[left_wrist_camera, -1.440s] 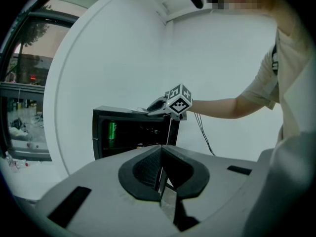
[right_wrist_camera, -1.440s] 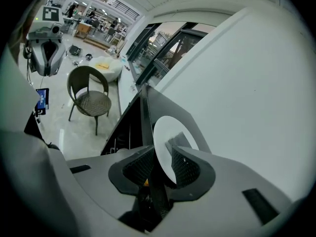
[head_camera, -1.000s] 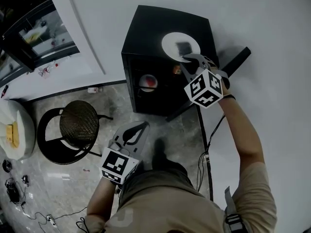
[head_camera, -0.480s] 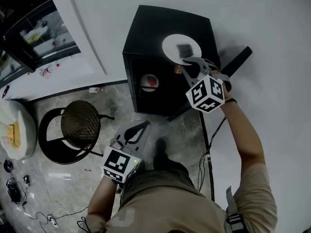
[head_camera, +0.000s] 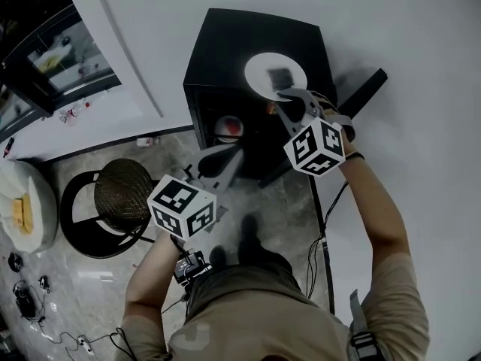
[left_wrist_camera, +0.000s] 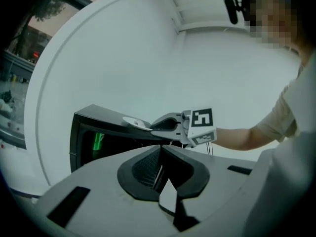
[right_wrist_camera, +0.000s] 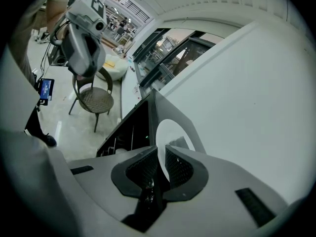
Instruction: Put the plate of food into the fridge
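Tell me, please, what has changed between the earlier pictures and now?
The left gripper, shut and empty, swung up from beside the person's hip toward the front of the fridge. The right gripper has just been closing its jaws on the rim of the plate, which lies between them. The plate with its food stayed on top of the fridge, and the right gripper barely moved.

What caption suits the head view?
Seen from above, the right gripper, jaws just closed, pinches the rim of a white plate atop a black mini fridge.
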`<state>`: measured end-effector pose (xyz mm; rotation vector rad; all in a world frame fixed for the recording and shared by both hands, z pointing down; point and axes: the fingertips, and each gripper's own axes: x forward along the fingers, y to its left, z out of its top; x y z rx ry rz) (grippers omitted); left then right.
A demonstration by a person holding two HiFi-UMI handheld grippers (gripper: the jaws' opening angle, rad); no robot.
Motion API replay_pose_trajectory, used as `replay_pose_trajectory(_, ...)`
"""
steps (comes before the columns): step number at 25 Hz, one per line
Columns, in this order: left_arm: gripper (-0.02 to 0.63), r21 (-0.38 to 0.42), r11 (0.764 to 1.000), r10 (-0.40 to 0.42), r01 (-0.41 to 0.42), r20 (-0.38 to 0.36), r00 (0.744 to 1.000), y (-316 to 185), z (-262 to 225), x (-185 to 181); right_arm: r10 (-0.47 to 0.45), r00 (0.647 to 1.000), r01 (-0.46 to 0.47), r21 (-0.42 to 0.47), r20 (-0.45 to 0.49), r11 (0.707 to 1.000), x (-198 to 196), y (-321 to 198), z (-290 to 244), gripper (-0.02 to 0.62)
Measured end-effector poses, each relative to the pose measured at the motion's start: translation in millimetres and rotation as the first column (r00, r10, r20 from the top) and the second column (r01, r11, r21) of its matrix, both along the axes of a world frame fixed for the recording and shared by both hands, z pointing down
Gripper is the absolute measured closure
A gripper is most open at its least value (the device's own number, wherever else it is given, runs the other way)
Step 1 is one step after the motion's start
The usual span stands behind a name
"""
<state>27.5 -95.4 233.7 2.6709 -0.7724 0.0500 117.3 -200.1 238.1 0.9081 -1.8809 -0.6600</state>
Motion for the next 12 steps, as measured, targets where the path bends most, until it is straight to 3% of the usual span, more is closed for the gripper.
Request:
replay_pose_trajectory(4, 0.594, -0.067, 0.998, -0.002, -0.003, -0.071, 0.997, -36, -13, 17, -0.011, 1.000, 0.011, 0.001, 0.004, 1.000, -1, 2, 0, 0.540)
replay_pose_trajectory(12, 0.594, -0.097, 0.995, -0.017, 0.011, -0.059, 0.998, -73, -16, 42, -0.033, 0.999, 0.033, 0.000, 0.011, 0.999, 0, 4, -1, 0.540)
